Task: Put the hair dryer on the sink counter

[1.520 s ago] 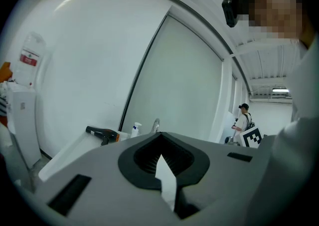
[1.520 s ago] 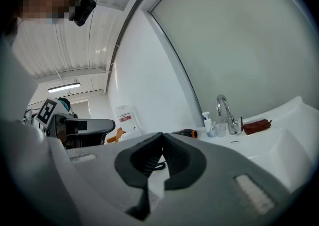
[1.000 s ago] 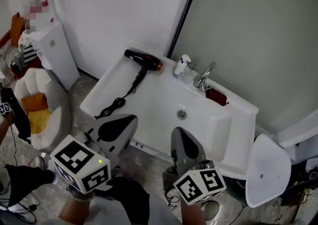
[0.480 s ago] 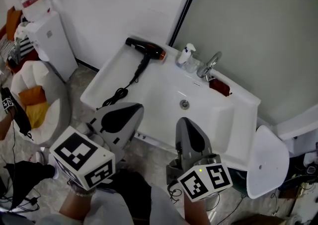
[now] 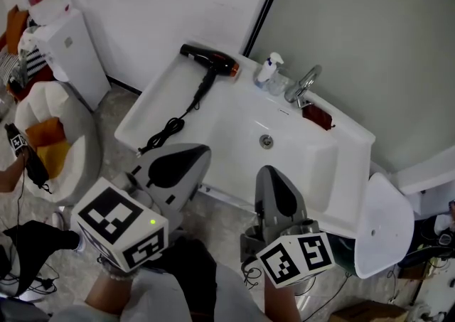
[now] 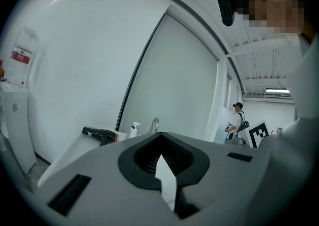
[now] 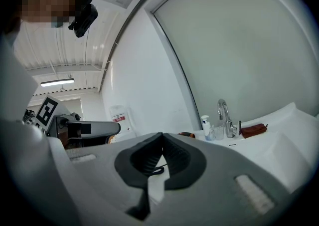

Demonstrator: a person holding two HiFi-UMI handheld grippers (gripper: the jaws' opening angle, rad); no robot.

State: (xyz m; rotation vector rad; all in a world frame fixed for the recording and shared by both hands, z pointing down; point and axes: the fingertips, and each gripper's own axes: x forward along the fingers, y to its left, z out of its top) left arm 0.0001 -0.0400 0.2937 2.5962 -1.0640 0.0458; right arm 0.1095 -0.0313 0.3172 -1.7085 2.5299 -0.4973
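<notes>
I found the basin (image 5: 284, 144) open for passing. On the left of the counter (image 5: 155, 104) the hair dryer (image 5: 210, 61) and its cord (image 5: 174, 125) lay across the way; bottle (image 5: 269, 68), faucet (image 5: 306, 86) and pouch (image 5: 318, 116) lined the back edge.

A pump bottle (image 5: 268, 68) is standing just beside the tap (image 5: 307, 84); a dark red pouch (image 5: 318, 117) is lying on the tap's other side.
</notes>
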